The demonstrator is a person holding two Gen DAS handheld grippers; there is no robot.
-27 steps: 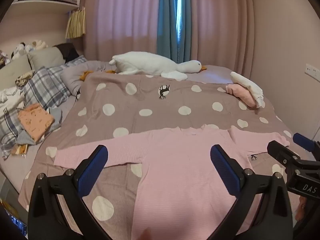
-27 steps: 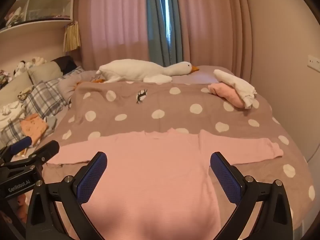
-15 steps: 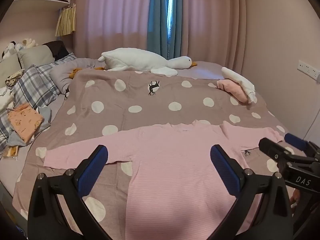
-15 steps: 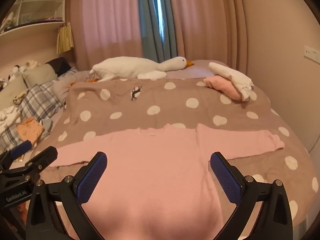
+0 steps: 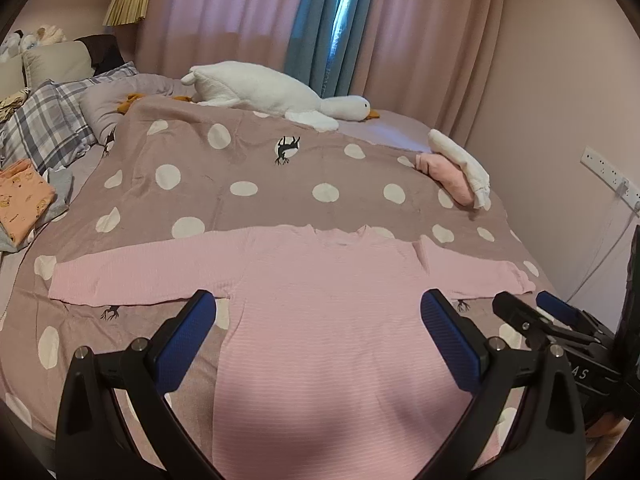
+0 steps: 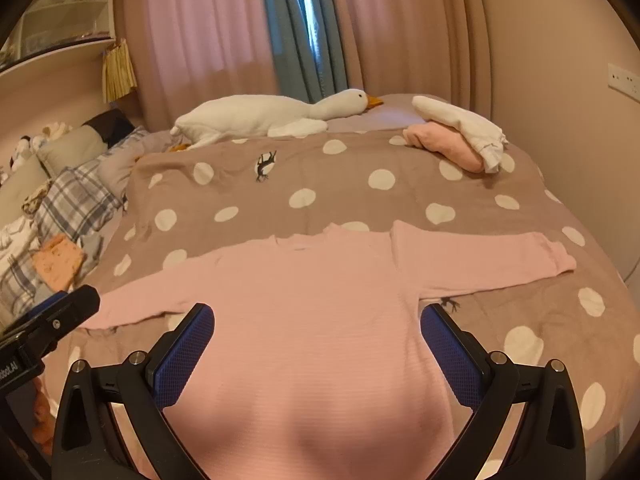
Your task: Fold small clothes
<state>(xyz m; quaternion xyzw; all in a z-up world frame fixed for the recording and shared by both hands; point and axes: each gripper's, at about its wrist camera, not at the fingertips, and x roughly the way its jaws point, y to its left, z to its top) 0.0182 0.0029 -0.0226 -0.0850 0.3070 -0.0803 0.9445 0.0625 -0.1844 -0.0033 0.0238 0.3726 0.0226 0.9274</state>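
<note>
Left edge of the bed: a plaid pillow (image 5: 44,128), with a folded orange garment (image 5: 22,204) lying just in front of it. The bed is covered by a brown polka-dot blanket (image 5: 240,168).

My left tongs (image 5: 318,332) are spread to their widest and hold nothing. They hang above the lower body of the pink long-sleeved top (image 5: 332,300); I see no contact between the blue pads (image 5: 188,332) and the cloth.

The pink long-sleeved top lies flat on the blanket, face up, neckline toward the far side of the bed, both sleeves stretched straight out to left and right. Its hem reaches the near edge of the bed, below both pairs of tongs.

Beyond it, along the far edge of the blanket, lies a white plush goose (image 5: 276,94), head pointing right, in front of the pink and teal curtains (image 5: 320,20).

My right tongs (image 6: 318,332) are likewise fully spread and empty, poised over the same top from a place to the right of my left tongs.

Far right of the bed: a rolled pink garment (image 6: 444,144) with a white garment (image 6: 460,124) draped on it, well apart from the top. A wall socket strip (image 5: 608,174) sits on the right wall.
</note>
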